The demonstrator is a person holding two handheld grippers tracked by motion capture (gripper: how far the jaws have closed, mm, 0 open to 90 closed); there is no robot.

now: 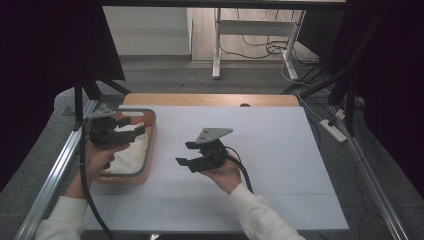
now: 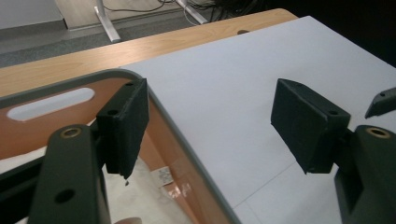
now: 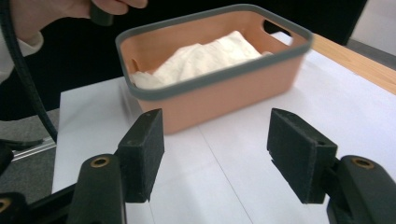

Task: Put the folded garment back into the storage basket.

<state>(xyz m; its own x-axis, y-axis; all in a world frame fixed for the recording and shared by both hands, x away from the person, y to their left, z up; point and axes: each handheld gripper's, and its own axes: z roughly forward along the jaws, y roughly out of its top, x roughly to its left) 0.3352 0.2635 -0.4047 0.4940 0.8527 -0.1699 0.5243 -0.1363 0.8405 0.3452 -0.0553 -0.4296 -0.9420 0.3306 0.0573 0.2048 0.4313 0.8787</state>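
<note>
An orange basket [image 1: 150, 145] with a grey rim stands at the left of the table and holds a crumpled white cloth [image 1: 131, 155]. My left gripper [image 1: 136, 126] hovers over the basket, open and holding nothing. In the left gripper view its gripper [image 2: 210, 126] straddles the basket rim [image 2: 187, 140], with the cloth [image 2: 140, 200] below. My right gripper [image 1: 186, 153] is held over the white mat near the table's middle, open and pointing left toward the basket. The right gripper view has its gripper [image 3: 215, 154] facing the basket [image 3: 224, 93] and cloth [image 3: 205, 56], apart from both.
A white mat [image 1: 260, 150] covers most of the wooden table [image 1: 210, 99]. Metal rails [image 1: 50, 185] run along both sides. Desk legs and cables [image 1: 255, 47] lie on the floor beyond. The left gripper's cable [image 3: 23, 70] hangs at the left in the right gripper view.
</note>
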